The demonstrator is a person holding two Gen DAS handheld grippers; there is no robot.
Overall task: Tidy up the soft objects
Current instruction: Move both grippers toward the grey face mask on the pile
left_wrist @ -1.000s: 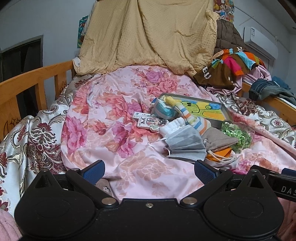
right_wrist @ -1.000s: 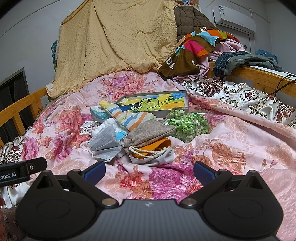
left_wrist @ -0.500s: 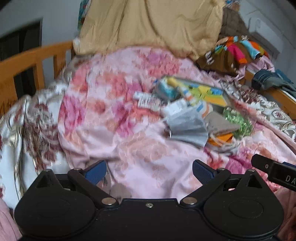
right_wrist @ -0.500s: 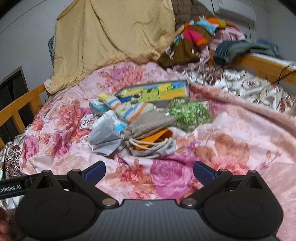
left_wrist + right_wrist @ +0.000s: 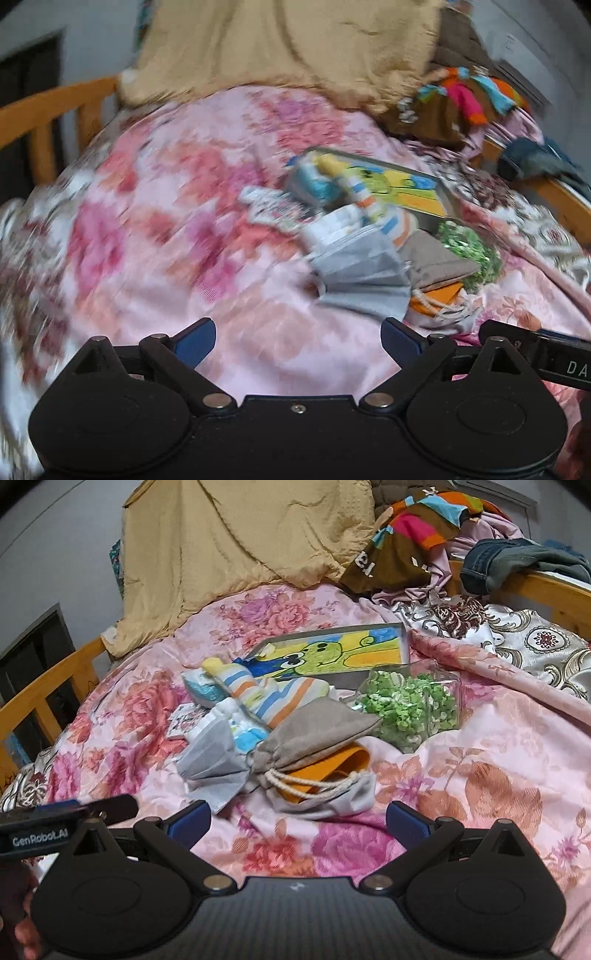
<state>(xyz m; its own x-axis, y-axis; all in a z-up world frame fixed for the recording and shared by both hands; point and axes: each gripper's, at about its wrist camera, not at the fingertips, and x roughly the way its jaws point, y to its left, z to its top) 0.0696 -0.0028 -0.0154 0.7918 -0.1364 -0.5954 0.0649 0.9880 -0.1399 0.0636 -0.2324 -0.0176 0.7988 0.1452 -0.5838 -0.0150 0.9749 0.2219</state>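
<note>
Your left gripper (image 5: 297, 341) and right gripper (image 5: 298, 818) gape empty, short of the heap on the pink floral quilt (image 5: 480, 775). Snag the grey drawstring pouch (image 5: 314, 734) cord and the orange cloth (image 5: 332, 766) drags along.

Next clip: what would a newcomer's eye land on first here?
The small heap of soft things mid-bed: a grey face mask, a beige drawstring pouch over an orange cloth, and a striped sock. Behind them lies a bright cartoon picture box; a tan blanket hangs beyond.
</note>
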